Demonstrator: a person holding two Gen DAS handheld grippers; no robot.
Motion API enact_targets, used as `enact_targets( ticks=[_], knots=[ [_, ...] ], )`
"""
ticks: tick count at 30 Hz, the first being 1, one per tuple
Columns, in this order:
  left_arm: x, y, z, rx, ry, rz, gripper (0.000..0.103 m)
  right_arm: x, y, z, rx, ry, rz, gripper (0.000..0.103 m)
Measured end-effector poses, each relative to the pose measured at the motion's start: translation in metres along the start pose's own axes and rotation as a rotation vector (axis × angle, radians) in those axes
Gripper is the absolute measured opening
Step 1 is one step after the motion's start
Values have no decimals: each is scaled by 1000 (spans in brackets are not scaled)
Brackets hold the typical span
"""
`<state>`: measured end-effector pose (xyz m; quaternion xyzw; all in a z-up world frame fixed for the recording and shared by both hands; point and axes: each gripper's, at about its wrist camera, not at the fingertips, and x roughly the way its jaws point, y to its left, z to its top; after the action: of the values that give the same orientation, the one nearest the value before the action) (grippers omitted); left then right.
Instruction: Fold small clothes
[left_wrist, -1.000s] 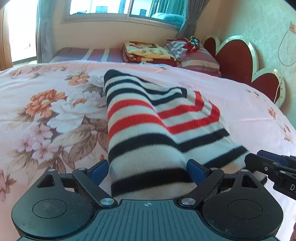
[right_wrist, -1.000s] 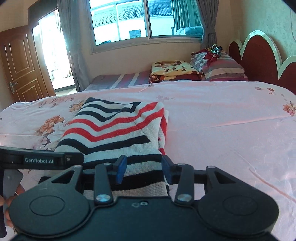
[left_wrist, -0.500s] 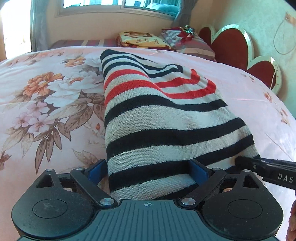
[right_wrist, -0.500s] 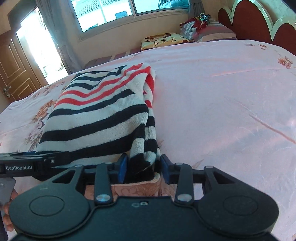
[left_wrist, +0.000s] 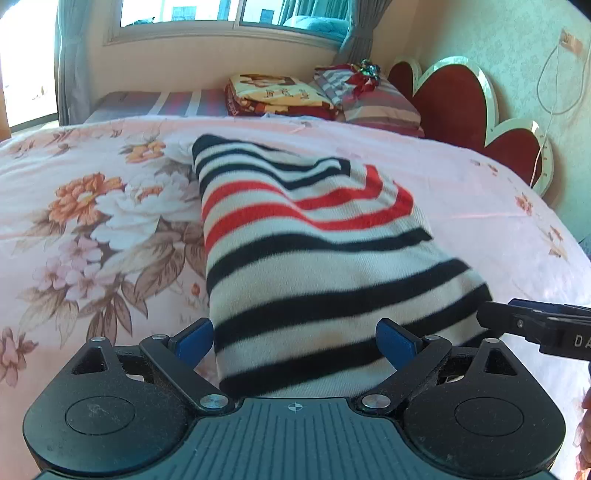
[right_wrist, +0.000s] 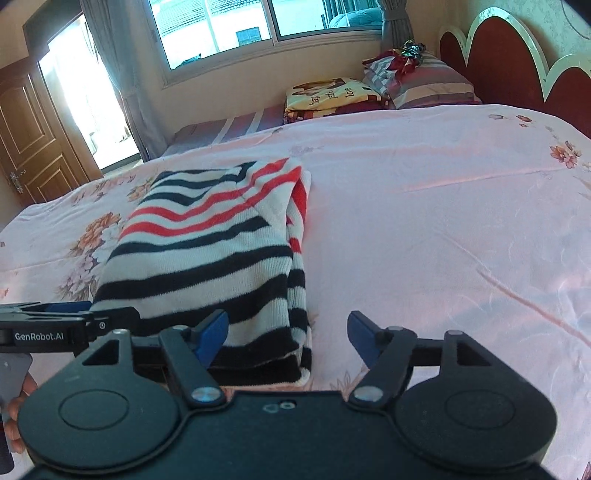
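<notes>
Sweater (left_wrist: 314, 258) is lying folded on the bed (right_wrist: 424, 221), striped black, white and red, with its long axis running from the near edge away toward the window (right_wrist: 258, 29). Black stripes are at the near end, red ones past the middle. Its right edge is a stacked fold, layers showing in the right wrist view, and the left edge looks straight enough. Left gripper (left_wrist: 295, 338) has its blue fingers spread wide on either side of the near hem, not pinching anything. Right gripper (right_wrist: 288, 330) is released too, jaws apart around the near right corner, which sits on the sheet between them. Lots of bare pink sheet to the right of the sweater, and floral print on the left side. At the far end are a folded blanket (right_wrist: 328, 96) and a striped pillow (right_wrist: 424, 83) by the red scalloped headboard (right_wrist: 517, 66). A wooden door (right_wrist: 29, 140) stands on the left, with sunlight coming in next to it.
</notes>
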<state>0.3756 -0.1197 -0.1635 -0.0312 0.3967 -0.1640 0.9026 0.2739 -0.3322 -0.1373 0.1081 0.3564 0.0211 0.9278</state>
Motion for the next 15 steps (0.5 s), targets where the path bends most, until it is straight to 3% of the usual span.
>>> enact_targets(
  ticks=[8, 15],
  knots=[
    [10, 13, 31, -76, -7, 12, 94, 24, -5, 32, 64, 20, 71, 87],
    [41, 34, 42, -148, 47, 0, 94, 56, -4, 55, 53, 55, 110, 88]
  ],
)
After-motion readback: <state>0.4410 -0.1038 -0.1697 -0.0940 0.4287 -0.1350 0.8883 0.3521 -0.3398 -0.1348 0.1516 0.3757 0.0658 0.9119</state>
